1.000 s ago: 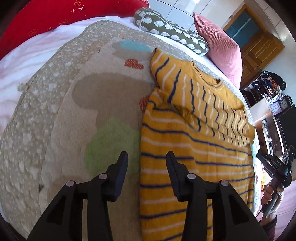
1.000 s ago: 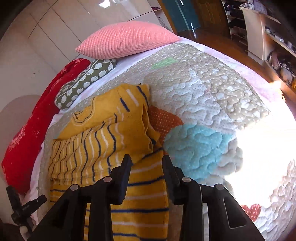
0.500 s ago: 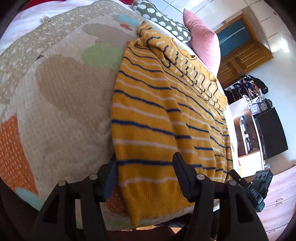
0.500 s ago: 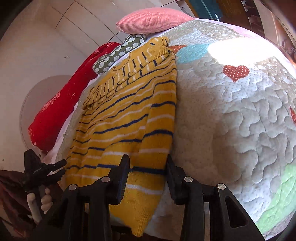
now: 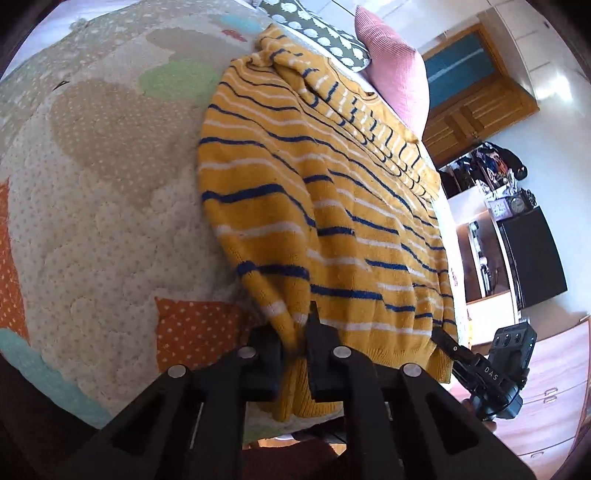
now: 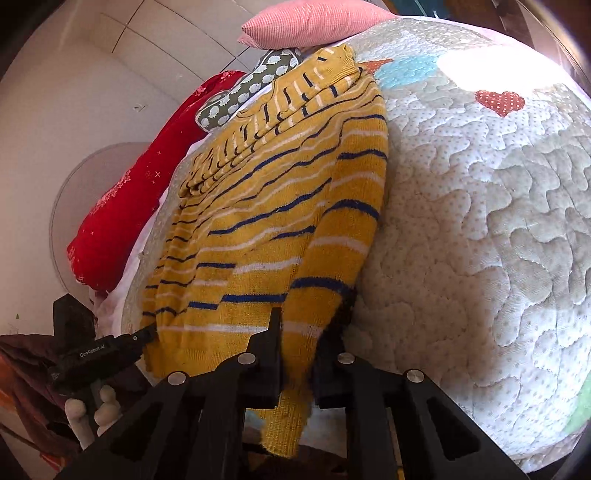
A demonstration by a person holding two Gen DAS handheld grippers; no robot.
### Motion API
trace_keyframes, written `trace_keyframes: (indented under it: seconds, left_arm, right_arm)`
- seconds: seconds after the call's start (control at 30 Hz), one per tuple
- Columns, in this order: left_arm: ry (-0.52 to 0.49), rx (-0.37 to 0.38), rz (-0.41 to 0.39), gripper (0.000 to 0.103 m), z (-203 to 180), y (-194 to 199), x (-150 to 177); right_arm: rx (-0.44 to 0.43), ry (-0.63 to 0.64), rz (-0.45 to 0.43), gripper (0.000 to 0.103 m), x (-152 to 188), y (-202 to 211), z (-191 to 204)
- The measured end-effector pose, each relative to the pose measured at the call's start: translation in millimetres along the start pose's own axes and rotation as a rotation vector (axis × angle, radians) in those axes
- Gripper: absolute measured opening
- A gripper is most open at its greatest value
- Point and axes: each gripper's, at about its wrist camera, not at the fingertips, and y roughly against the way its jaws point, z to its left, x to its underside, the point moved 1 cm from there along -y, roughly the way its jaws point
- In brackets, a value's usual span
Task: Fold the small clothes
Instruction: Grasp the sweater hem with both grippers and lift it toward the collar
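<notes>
Item 1: mustard-yellow knitted sweater with navy and white stripes [image 5: 332,206] [image 6: 280,206]. We record it lying flat along the bed on the quilt, its sleeves folded across the chest at the far end, its ribbed hem hanging over the near edge of the bed.

Item 2: our left gripper [image 5: 295,334], black, two-fingered. We find it closed on the left corner of the sweater near the hem, the knit bunched between the fingers.

Item 3: our right gripper [image 6: 298,338], same make. We find it clamped on the right side of the sweater just above the hem, a strip of ribbing dangling below the fingers. Each gripper shows in the other's view at the opposite corner of the hem.

Item 4: cream quilted bedspread with dotted patches in orange, green, teal and tan [image 5: 92,221] [image 6: 480,221], under the sweater; a red heart patch [image 6: 499,102] sits in bright sun.

Item 5: pink ribbed pillow [image 5: 399,74] [image 6: 314,20], at the head of the bed beyond the collar.

Item 6: olive cushion with white pattern [image 5: 317,40] [image 6: 243,92], just beside the pink pillow.

Item 7: long red cushion with small white marks [image 6: 147,173], along the wall side
</notes>
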Motion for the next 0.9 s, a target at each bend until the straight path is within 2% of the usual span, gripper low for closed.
trace_keyframes:
  seconds: [0.2,0.33,0.53,0.77,0.9]
  left_arm:
    - [0.022,0.021,-0.055,0.010,3.4,34.2,10.7]
    - [-0.007,0.022,-0.077,0.010,-2.7,51.4,22.6]
    - [-0.063,-0.007,-0.073,0.010,-8.8,60.2,47.8]
    - [-0.055,-0.018,-0.040,0.010,2.1,62.5,80.1]
    - [-0.049,-0.004,-0.038,0.010,3.4,65.1,75.2]
  right_arm:
    - [-0.043,-0.018,-0.018,0.009,3.6,20.9,-3.8]
    - [-0.069,-0.035,-0.020,0.008,12.3,35.9,-10.0]
    - [-0.094,-0.063,-0.007,0.008,34.0,52.3,-21.3]
    - [-0.091,-0.102,0.024,0.008,73.1,69.0,-38.0]
    - [-0.089,-0.081,0.012,0.008,74.4,76.6,-33.9]
